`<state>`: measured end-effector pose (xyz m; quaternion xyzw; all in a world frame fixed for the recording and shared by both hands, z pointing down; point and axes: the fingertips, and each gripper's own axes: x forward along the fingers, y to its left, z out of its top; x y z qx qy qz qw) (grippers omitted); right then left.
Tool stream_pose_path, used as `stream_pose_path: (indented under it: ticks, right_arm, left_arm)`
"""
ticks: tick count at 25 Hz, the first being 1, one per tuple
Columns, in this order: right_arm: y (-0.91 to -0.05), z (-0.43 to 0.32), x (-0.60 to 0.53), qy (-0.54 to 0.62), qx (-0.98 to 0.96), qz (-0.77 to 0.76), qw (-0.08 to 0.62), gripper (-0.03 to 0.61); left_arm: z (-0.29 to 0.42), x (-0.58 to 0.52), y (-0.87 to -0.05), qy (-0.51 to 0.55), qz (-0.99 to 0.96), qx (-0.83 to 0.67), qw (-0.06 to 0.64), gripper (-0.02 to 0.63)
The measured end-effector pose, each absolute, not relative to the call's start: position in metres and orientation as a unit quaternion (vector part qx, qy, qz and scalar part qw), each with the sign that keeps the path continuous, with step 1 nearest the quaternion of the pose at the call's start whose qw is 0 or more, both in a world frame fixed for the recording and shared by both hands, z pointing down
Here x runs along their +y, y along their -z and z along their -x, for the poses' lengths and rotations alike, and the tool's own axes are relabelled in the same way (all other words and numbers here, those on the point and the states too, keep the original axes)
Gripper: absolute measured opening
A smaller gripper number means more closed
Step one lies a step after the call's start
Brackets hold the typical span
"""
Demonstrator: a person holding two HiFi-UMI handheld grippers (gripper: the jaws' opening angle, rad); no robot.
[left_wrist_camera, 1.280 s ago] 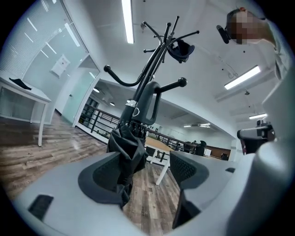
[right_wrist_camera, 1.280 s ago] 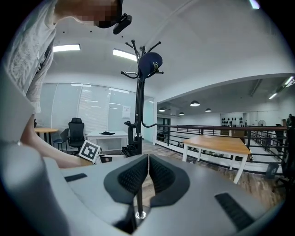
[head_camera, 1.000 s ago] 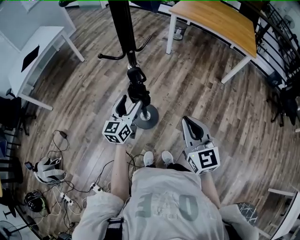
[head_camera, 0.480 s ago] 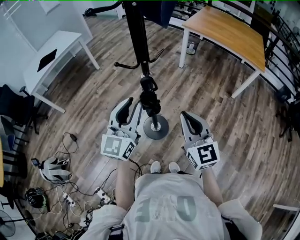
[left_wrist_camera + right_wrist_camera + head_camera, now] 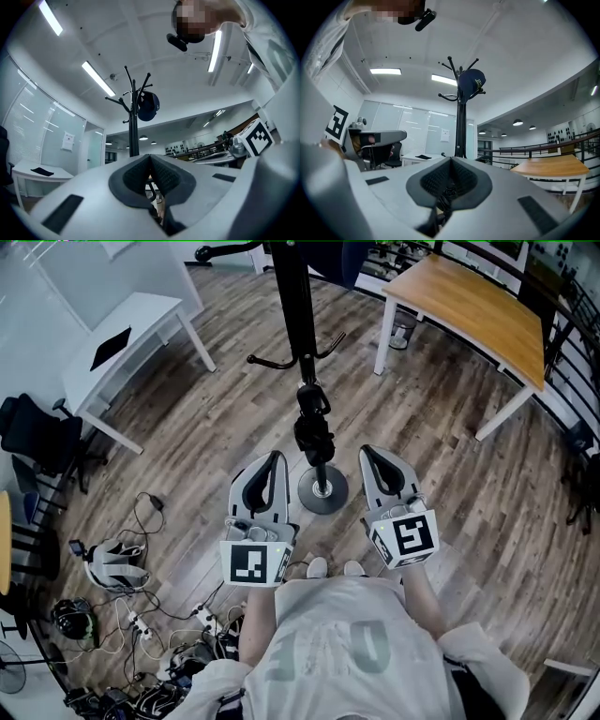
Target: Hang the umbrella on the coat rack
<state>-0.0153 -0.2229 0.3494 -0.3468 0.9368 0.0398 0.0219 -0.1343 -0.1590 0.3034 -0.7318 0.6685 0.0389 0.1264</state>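
Note:
A black coat rack [image 5: 296,306] stands on a round base [image 5: 322,491] in the head view. A folded black umbrella [image 5: 312,427] hangs against its pole, just below the low hooks. Both grippers are apart from it and nearer to me. My left gripper [image 5: 275,457] sits left of the base, jaws shut with nothing between them. My right gripper [image 5: 367,454] sits right of the base, also shut and empty. In the left gripper view the rack [image 5: 133,122] rises beyond the shut pads and carries a dark cap [image 5: 148,106]. The right gripper view shows the same rack [image 5: 461,122] and cap [image 5: 471,82].
A white desk [image 5: 141,320] stands at the back left and a wooden table [image 5: 469,301] at the back right. Cables, a power strip and a headset [image 5: 112,568] lie on the wooden floor at the left. A black chair [image 5: 37,432] is at the far left.
My left gripper has drawn back from the umbrella towards me and risen, and its jaws have gone from open to shut. The umbrella stays hanging on the rack. My right gripper rose slightly.

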Motion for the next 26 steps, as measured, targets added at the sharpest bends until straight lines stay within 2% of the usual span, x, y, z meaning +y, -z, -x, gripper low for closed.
stream_pose_path:
  ticks: [13,26]
  right_arm:
    - [-0.35,0.024,-0.209,-0.05,0.943,0.328,0.015,0.031]
    - [-0.353,0.021,-0.204,-0.038,0.946,0.321,0.009,0.031]
  left_arm:
    - [0.155,-0.145,-0.314,-0.046,0.71,0.695,0.105,0.026]
    - [0.145,-0.151,-0.319,-0.044,0.719,0.687,0.095,0.026]
